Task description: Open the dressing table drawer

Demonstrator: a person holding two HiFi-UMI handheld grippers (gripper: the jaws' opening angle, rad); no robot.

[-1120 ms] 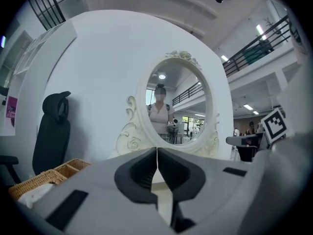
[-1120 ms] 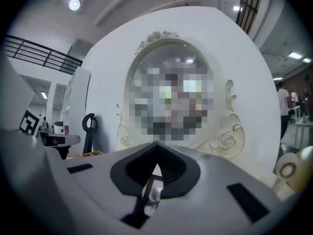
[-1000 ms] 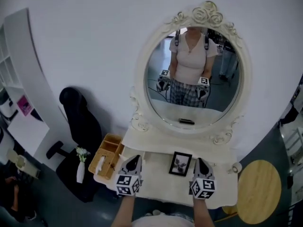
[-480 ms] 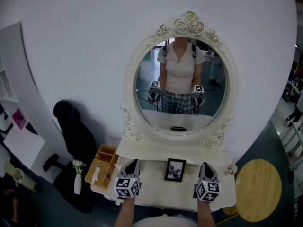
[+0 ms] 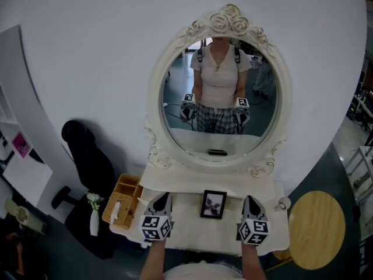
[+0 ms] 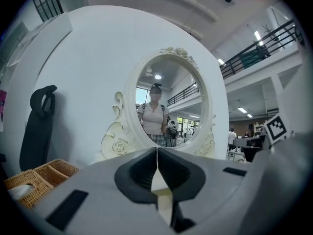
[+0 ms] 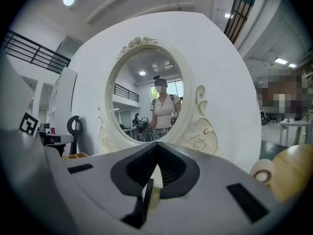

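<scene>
1. Dressing table [image 5: 195, 233] stands against a white wall, straight in front of the person. Its drawer front is hidden below the near edge of the top.
2. Left gripper [image 5: 165, 197] is over the left part of the tabletop, pointing toward the oval mirror [image 5: 218, 98]. Jaws pressed together, nothing between them.
3. Right gripper [image 5: 249, 199] is over the right part of the top, same heading. Jaws pressed together, nothing pinched.
4. Small picture frame [image 5: 214, 204] stands upright on the top, between the two grippers.
5. Wicker basket [image 5: 122, 200] sits at the table's left end. A white vase [image 5: 94, 217] with flowers is just beyond it.
6. Round wooden stool [image 5: 317, 229] is to the right of the table.
</scene>
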